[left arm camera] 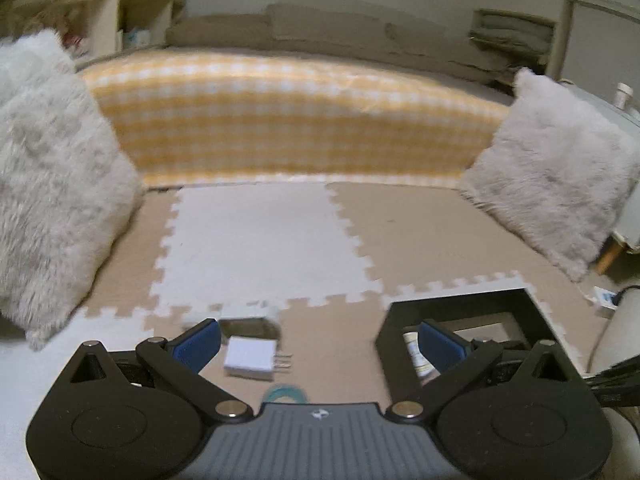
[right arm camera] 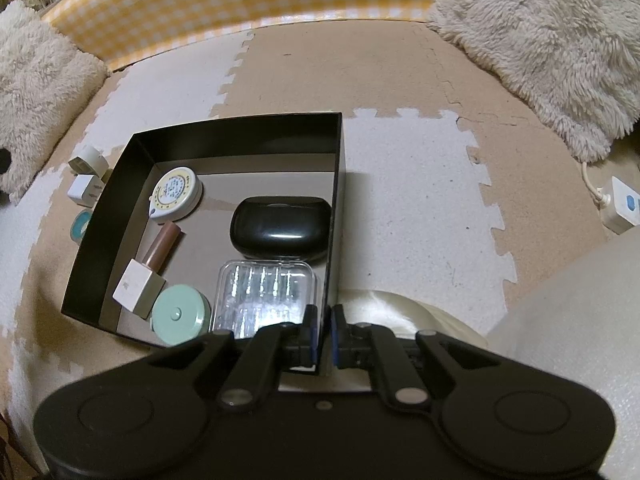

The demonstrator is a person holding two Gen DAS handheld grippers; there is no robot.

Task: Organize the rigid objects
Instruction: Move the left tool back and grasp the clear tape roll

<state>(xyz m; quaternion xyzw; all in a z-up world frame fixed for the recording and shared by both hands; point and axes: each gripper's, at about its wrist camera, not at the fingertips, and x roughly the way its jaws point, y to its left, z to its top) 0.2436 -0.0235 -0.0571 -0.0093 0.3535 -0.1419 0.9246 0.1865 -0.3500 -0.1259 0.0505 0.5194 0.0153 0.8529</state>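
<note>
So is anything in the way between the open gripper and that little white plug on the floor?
Nothing visible. The left gripper is open, and the white plug lies on the bare mat just ahead, closer to its left finger. The black box sits off to the right, clear of that path.

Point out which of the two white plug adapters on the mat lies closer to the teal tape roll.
The white adapter with its prongs pointing toward the black box. It lies just beyond the teal tape roll; the other adapter lies farther away, behind it.

Two shaggy cushions (right arm camera: 548,40) flank a checked, possibly fabric, panel (left arm camera: 280,120).
</note>
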